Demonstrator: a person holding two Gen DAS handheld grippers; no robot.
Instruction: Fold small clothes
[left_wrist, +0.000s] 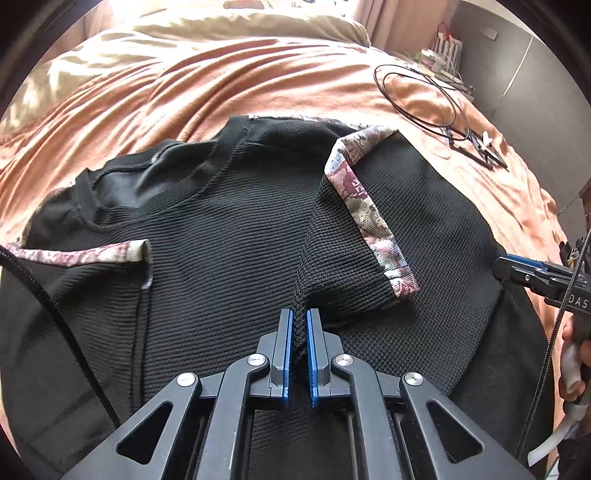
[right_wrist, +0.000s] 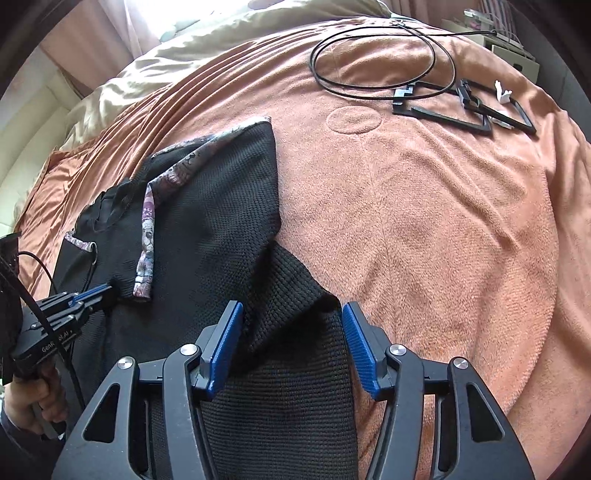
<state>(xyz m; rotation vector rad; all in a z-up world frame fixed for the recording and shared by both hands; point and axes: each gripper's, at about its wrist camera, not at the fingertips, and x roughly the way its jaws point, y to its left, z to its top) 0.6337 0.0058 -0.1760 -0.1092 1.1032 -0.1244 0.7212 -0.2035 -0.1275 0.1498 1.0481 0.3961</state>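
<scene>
Shirt (left_wrist: 229, 236), black knit w/ floral-trimmed sleeves, lies on the bed's orange blanket (right_wrist: 424, 221), neck away from me. My left claw (left_wrist: 299, 321) is pressed together, pinching a raised fold of the shirt's right sleeve (left_wrist: 354, 229), which is folded in over the body. My right claw (right_wrist: 291, 314) is spread wide, pads either side of a bunched bit of the shirt's edge, not gripping. Black cable loop (right_wrist: 380, 55) and frames (right_wrist: 461, 107) sit further up the blanket, well apart from the shirt

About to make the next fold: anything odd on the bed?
Yes: a looped black cable and black angular frame pieces lie on the orange blanket, beyond the black knit shirt. Nothing looks damaged.
</scene>
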